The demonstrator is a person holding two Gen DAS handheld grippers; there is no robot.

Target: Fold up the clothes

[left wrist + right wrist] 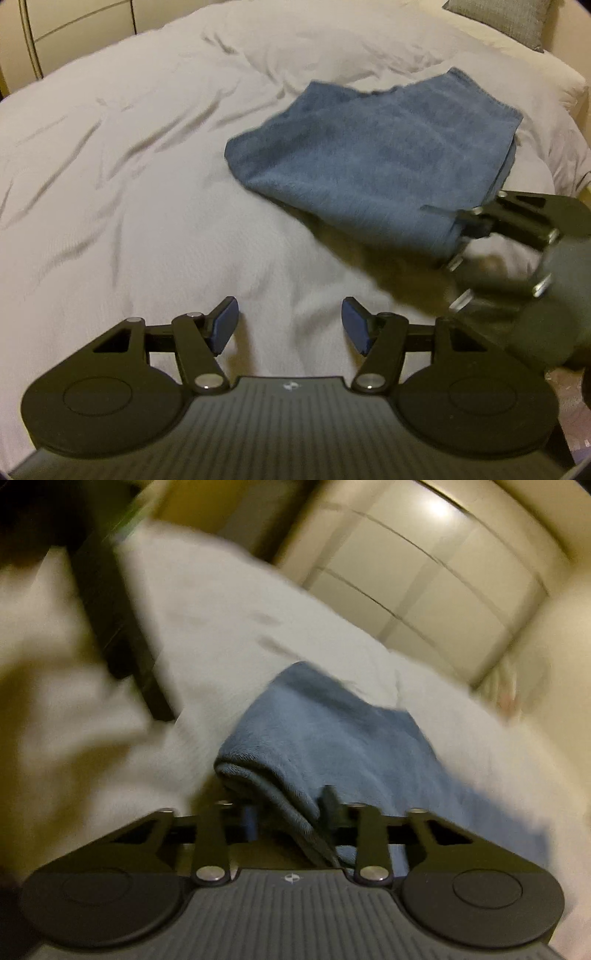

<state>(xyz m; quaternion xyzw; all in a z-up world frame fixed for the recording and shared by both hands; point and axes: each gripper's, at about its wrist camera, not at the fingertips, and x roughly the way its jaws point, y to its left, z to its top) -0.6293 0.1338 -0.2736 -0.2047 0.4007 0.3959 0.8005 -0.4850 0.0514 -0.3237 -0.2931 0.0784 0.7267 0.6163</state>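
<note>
already folded thick, the blue towel lies on the bed toward its pillow corner; its near edge is pinched in the right gripper. the left gripper is held half open, empty. another fold seems next, needing that edge carried across.

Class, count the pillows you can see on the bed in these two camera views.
1: a grey pillow at the bed's far top-right edge, beyond the blue towel. Others may lie outside the views.

Motion blur smears the right wrist view; the towel hides the right gripper's fingertips, while a grey pillow beyond the towel is cut off.
</note>
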